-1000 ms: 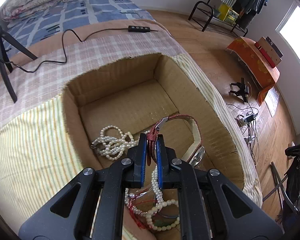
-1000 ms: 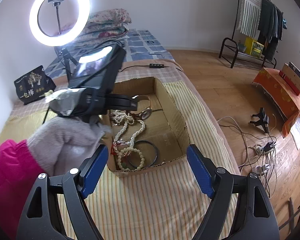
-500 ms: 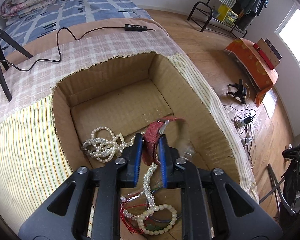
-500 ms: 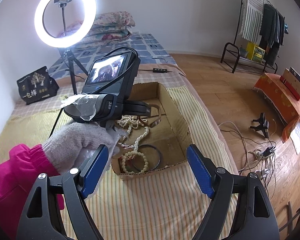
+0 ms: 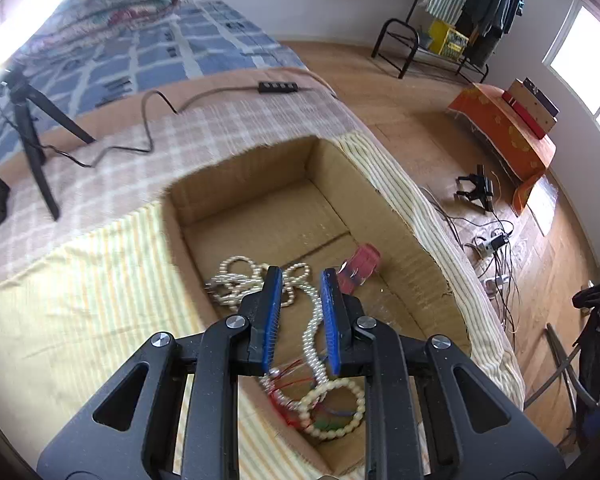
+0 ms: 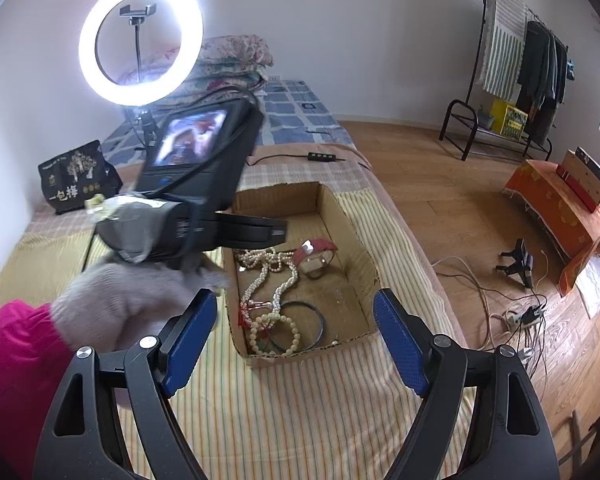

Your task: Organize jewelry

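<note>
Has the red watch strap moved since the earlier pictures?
Yes. The red watch strap has left the left gripper fingers and now lies on the cardboard box floor, nearer its right wall.

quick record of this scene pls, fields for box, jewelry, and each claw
box: open cardboard box on the striped bed cover
watch: red strap watch lies in the box, free of both claws
pearls: pearl strands in the box, left of the watch
beads: cream bead bracelet at the near end
bangle: dark bangle beside the beads
left claw: open, empty, above the pearls
right claw: wide open, empty
</note>
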`<state>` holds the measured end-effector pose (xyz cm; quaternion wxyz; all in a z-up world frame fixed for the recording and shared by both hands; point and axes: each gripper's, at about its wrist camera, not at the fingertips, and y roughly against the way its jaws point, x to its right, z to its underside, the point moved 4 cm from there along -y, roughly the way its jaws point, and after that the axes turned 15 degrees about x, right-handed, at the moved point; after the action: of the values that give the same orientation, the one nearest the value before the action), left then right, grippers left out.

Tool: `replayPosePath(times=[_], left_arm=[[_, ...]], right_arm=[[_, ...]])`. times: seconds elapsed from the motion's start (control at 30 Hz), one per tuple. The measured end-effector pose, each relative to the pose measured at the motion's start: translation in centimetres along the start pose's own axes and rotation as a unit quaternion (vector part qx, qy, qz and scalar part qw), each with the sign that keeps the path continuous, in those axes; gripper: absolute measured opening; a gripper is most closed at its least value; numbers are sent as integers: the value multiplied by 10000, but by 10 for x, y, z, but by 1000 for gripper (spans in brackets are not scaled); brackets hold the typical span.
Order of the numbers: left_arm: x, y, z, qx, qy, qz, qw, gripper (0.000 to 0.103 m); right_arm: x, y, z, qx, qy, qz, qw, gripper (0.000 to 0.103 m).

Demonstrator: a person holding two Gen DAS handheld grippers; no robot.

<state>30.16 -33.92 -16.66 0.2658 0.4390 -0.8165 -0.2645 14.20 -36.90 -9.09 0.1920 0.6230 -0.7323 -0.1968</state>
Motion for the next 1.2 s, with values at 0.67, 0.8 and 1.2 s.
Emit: replayPosePath(times=[0.67,0.8,1.2], left_arm=[[-31,138,-5,908,-311,-68,9954,46],[-39,176,3,1155,-441,-122,9923,52],[-41,262,43,1751,-773,-480,9803,87]], right_arm=[[15,17,-12,315,-43,348,9989,80],[8,22,-12,376,42,375,9986,80],[-5,49,-12,709,126,416,9965,82]])
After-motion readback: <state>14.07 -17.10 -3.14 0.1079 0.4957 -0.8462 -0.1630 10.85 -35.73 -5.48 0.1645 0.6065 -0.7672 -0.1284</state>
